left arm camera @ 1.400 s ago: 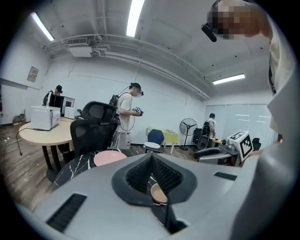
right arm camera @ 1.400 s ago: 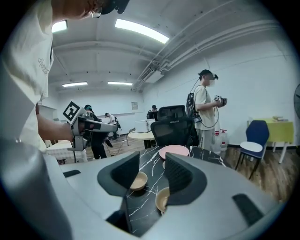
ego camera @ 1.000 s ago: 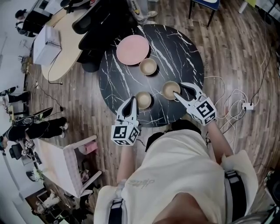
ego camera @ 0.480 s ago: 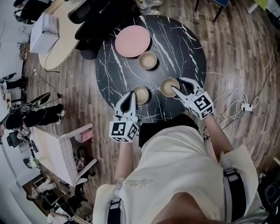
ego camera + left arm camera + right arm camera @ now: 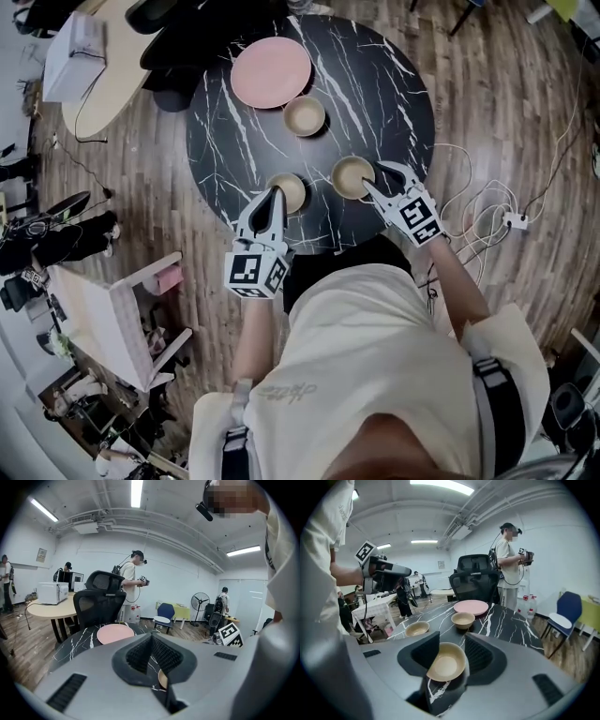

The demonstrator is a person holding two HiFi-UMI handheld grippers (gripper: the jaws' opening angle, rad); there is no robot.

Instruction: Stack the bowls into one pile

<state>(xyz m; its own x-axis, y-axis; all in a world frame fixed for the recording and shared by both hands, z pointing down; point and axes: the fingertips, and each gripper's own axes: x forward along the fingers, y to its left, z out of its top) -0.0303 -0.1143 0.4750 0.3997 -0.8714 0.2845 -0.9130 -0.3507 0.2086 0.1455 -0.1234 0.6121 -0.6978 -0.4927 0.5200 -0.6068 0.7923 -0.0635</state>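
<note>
While the three bowls are standing apart on the bench (image 5: pixel 398 103), stacking is judged not yet begun. Right gripper (image 5: pixel 382 174) is holding its jaws wide apart, framing the right-hand bowl (image 5: pixel 352 176) at its near rim without clamping it. Left gripper (image 5: pixel 273 198) is showing its jaws drawn together and empty, with the tips hanging just beside the left-hand bowl (image 5: pixel 291 192). Far bowl (image 5: pixel 305 115) is sitting just beside the pink plate (image 5: pixel 271 71). All three bowls are appearing small, rigid and light. Their smooth walls are likely making them slippery, and they are probably liable to chip if dropped. Best hold is judged to be across one rim wall, one jaw inside and one outside, keeping the bowl level.
</note>
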